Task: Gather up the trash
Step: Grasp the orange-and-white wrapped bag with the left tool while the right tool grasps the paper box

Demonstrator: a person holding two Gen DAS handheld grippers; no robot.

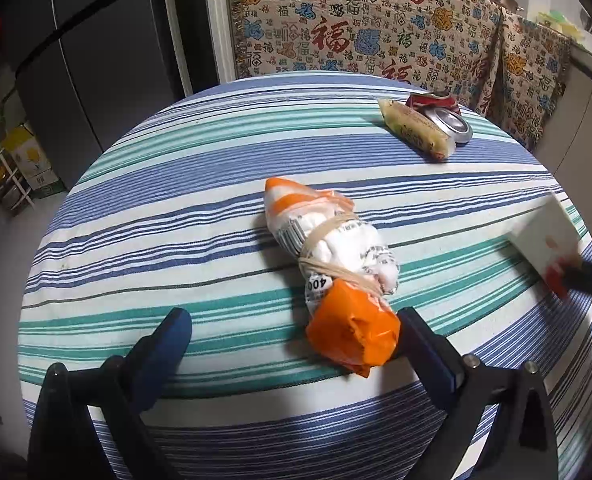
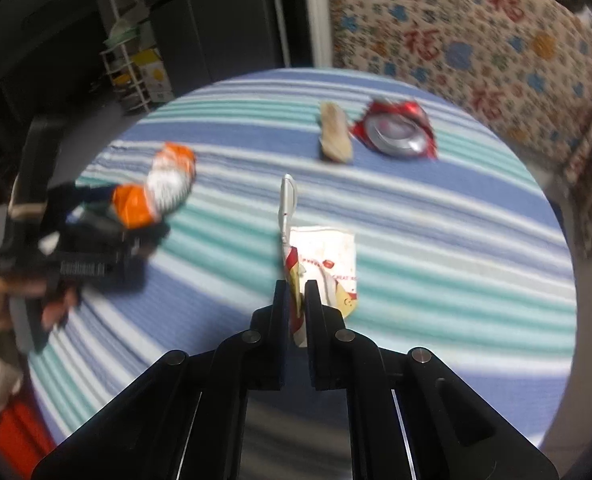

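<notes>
An orange and white wrapped bundle (image 1: 332, 264) tied with rubber bands lies on the striped round table (image 1: 176, 216). My left gripper (image 1: 292, 320) is open, its fingers either side of the bundle's orange near end. A yellow snack wrapper (image 1: 416, 128) and a crushed red can (image 1: 444, 114) lie at the far right. My right gripper (image 2: 296, 292) is shut on a white and red flattened carton (image 2: 324, 264), held above the table; the carton also shows at the right edge of the left wrist view (image 1: 544, 240). The bundle (image 2: 156, 188), wrapper (image 2: 334, 134) and can (image 2: 394, 128) show blurred in the right wrist view.
A patterned cloth (image 1: 356, 24) hangs behind the table. A dark fridge (image 1: 88, 60) and a rack with boxes (image 1: 20, 160) stand at the left. The table's edge curves close to both grippers.
</notes>
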